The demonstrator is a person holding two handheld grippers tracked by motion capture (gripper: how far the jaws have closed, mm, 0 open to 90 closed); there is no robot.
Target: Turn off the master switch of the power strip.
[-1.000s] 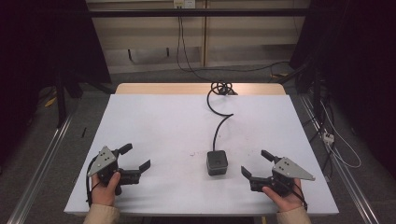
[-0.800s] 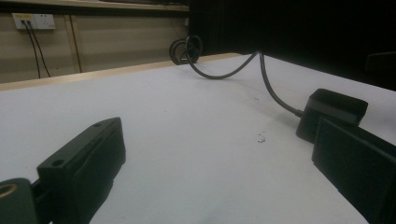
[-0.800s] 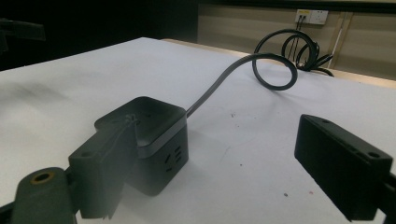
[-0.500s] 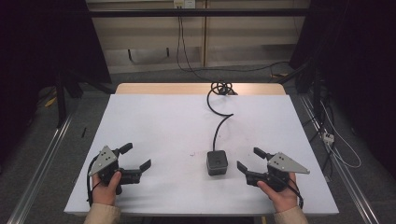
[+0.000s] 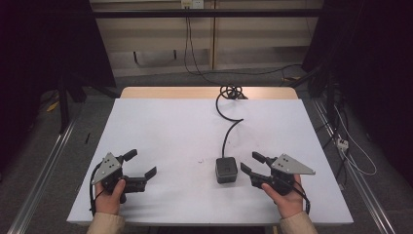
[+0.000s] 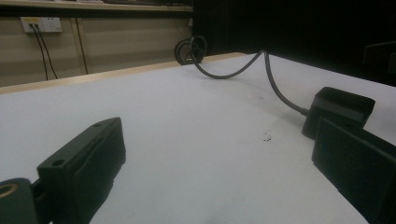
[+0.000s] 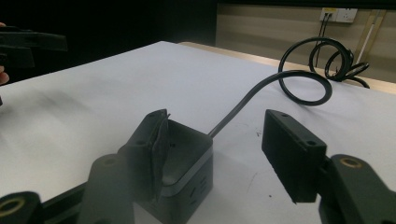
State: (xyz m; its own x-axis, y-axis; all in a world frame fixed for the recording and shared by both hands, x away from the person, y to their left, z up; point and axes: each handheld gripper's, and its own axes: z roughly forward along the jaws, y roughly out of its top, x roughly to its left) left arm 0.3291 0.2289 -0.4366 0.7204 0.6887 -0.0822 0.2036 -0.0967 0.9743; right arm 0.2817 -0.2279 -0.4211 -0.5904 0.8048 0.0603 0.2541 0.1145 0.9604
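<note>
— Right gripper [image 5: 254, 168] sits just right of the small dark cube [image 5: 226, 170] in our high view, jaws aimed left at it. We see them partly spread; they have just been closing, and nothing is clamped between them.

— Agreed. In our right gripper view [image 7: 212, 149] one jaw stands in front of the cube [image 7: 180, 170], at its top edge, and the other stands off to the side over bare table. Whether that near jaw actually touches the cube, we cannot tell. We do not see the pads pressing on it.

— Where do we place the cube on the table [image 5: 165, 126]?

— Near the front edge, right of centre, resting flat on the white surface. Its black cable [image 5: 229, 124] runs from the far face, curves across the table and ends in a coil [image 5: 231, 91] at the far edge.

— And our left gripper [image 5: 141, 165]?

— We see it at the front left, held in the left hand [image 5: 109, 195], jaws spread wide and empty, well apart from the cube. In the left gripper view [image 6: 219, 158] its two jaws frame bare table, with the cube [image 6: 338, 112] beyond the jaw at the right of that view.

— The right hand [image 5: 285, 197] grips its tool from below, with the grey plate [image 5: 291, 165] on top.
</note>
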